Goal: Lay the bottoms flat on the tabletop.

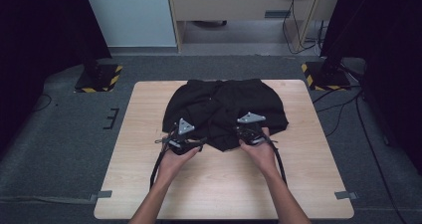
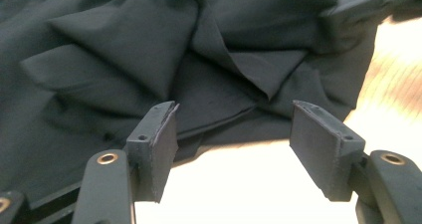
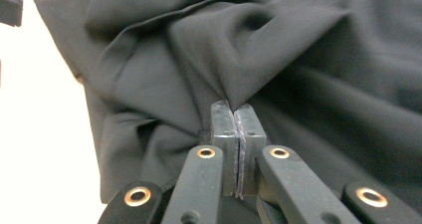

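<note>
While both hands are resting on the table (image 1: 149, 184), the grippers are working at the near edge of the shorts (image 1: 226, 109). Nearest the person, the left gripper (image 2: 234, 134) is sitting with its jaws spread wide, gripping nothing, the hem of the shorts lying just beyond them over bare wood. Beside it, the right gripper (image 3: 238, 119) is pinching a fold of the black cloth, jaws pressed together. Farther out, the shorts are lying crumpled across the far half of the table, centred, with the waistband toward the far edge.
</note>
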A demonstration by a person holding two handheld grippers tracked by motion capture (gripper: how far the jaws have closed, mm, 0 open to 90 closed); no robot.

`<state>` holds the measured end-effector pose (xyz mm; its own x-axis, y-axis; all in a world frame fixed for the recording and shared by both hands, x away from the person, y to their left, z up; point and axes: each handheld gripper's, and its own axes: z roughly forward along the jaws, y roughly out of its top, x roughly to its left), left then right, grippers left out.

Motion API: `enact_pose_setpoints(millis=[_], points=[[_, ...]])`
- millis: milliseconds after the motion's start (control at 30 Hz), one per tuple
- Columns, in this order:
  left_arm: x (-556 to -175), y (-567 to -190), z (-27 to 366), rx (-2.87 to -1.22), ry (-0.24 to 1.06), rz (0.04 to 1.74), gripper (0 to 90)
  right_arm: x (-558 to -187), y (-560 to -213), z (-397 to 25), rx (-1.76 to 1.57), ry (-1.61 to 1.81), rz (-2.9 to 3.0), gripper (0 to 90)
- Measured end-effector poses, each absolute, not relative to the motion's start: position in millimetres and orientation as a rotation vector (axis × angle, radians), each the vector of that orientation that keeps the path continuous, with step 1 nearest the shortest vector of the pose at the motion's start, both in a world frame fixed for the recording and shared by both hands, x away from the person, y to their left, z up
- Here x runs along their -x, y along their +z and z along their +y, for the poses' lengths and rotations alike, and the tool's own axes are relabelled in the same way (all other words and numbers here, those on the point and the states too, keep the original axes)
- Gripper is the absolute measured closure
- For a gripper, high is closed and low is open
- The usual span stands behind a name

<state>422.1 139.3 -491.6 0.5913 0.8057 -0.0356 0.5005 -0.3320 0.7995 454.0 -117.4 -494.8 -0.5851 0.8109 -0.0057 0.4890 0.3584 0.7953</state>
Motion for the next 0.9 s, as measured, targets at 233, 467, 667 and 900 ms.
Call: enact_pose_setpoints(millis=[233, 467, 667, 900], points=[[-435, -498, 114, -2.001, 0.477, 1.045, 29.8, -439, -477, -162, -1.166, 1.126, 2.177, 89.6], [-449, -508, 117, -2.031, 0.611, 1.136, 30.6, -426, -483, -198, -1.193, 1.077, 2.168, 89.6], [-468, -517, 132, -2.018, 0.622, 1.249, 29.2, -416, -494, -220, -1.241, 1.096, 2.166, 89.4], [-477, -528, 138, -2.03, 0.551, 1.263, 49.7, -402, -495, -227, -1.216, 1.16, 2.173, 89.4]])
